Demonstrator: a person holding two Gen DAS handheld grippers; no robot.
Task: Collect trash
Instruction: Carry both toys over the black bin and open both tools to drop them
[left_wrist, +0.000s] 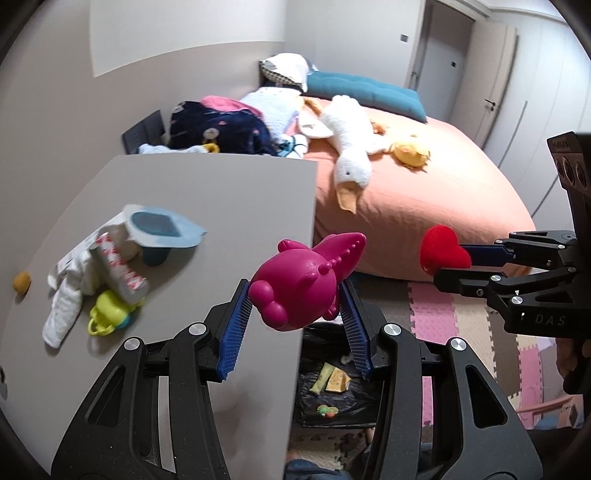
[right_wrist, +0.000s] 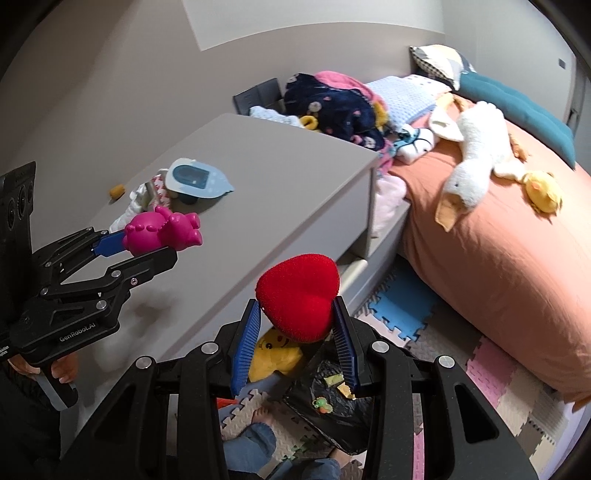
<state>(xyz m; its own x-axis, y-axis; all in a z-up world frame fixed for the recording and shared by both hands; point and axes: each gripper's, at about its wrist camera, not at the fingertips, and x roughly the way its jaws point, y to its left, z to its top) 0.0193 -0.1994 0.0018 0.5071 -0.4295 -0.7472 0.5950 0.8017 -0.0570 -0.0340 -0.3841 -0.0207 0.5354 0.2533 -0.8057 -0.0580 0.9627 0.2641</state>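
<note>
Across the right side: bed with orange cover, white goose plush and small yellow duck plush lying on it, teal cushion at the far end. Left of it, grey cabinet top, carrying a pile: white cloth, blue-lidded cup, green toy; small orange bit well apart near the wall. Below the cabinet edge, on foam floor mats, black trash bag, open, with yellow wrappers and a small green toy inside. Left gripper clamped on magenta plastic toy, held over the cabinet edge, above the bag. Right gripper clamped on red heart sponge, held in the air above the floor near the bag. Person's bare foot just beside the bag.
</note>
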